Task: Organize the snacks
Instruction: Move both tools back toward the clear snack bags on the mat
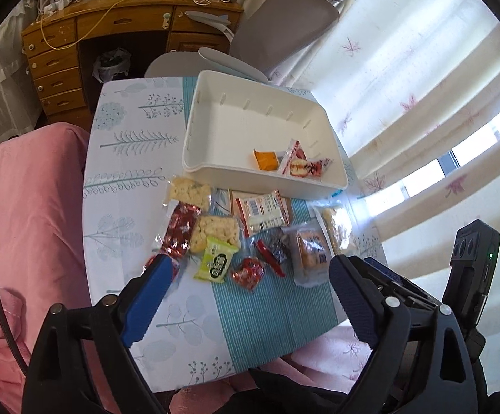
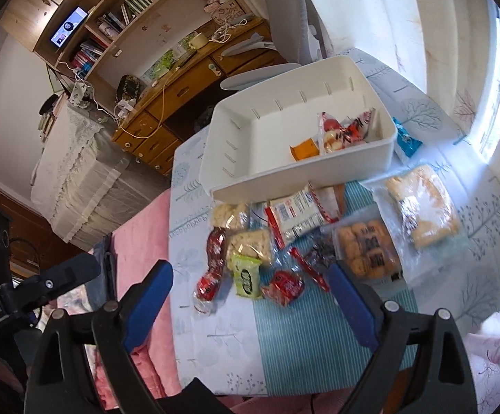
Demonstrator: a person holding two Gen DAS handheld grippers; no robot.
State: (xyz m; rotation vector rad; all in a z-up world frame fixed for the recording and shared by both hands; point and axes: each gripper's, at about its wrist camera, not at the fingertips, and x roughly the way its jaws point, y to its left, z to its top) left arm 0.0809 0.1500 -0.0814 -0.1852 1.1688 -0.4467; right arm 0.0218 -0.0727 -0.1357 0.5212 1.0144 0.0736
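Both grippers, left [image 1: 250,286] and right [image 2: 250,289], spread wide, holding nothing. Blue packet [image 2: 408,141] behind white bin [image 2: 250,176] clear only in right view.

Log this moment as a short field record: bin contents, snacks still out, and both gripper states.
bin: white bin on the table, mostly unfilled
in bin: orange packet and red-and-white packets at one end
still out: green packet, red packet, puffed rice bars, bagged pastries, others
outside bin: blue packet beside its far end
left gripper: open, holds nothing
right gripper: open, holds nothing
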